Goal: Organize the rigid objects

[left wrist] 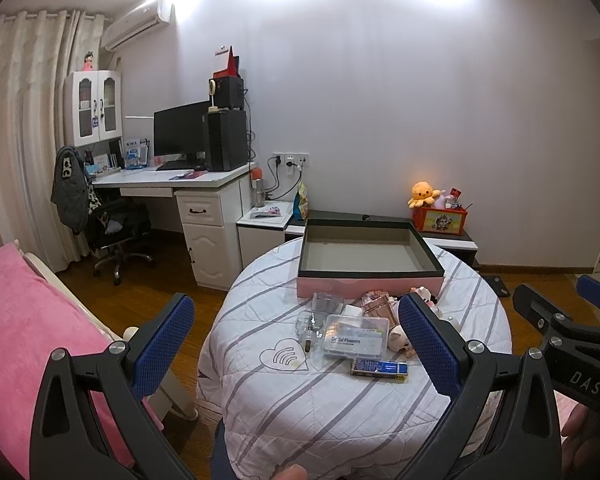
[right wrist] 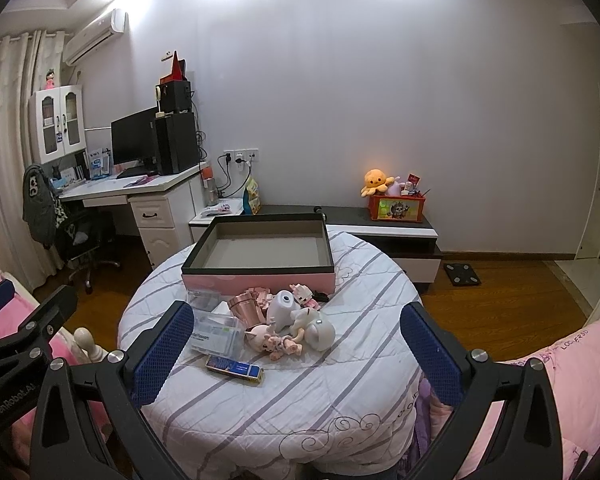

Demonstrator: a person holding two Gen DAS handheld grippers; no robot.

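An open, empty pink box with a black rim [left wrist: 370, 282] [right wrist: 260, 280] stands at the far side of a round table under a striped quilt [left wrist: 300, 408] [right wrist: 300, 396]. In front of it lies a pile: a clear dental flosser case [left wrist: 356, 338] [right wrist: 214, 334], a blue flat box [left wrist: 379, 368] [right wrist: 236, 368], a copper cup [right wrist: 246, 308], a white bottle [right wrist: 282, 308], a pink pig figure [right wrist: 274, 342] and clear plastic boxes [left wrist: 326, 302]. My left gripper [left wrist: 296, 338] and right gripper [right wrist: 298, 340] are both open and empty, held above the near side of the table.
A pink-covered bed [left wrist: 24, 340] lies to the left, and pink bedding [right wrist: 572, 392] to the right. A white desk with monitor [left wrist: 180, 136], an office chair [left wrist: 116, 224] and a low cabinet with a red toy crate [right wrist: 398, 208] line the wall. A scale [right wrist: 462, 274] lies on the wood floor.
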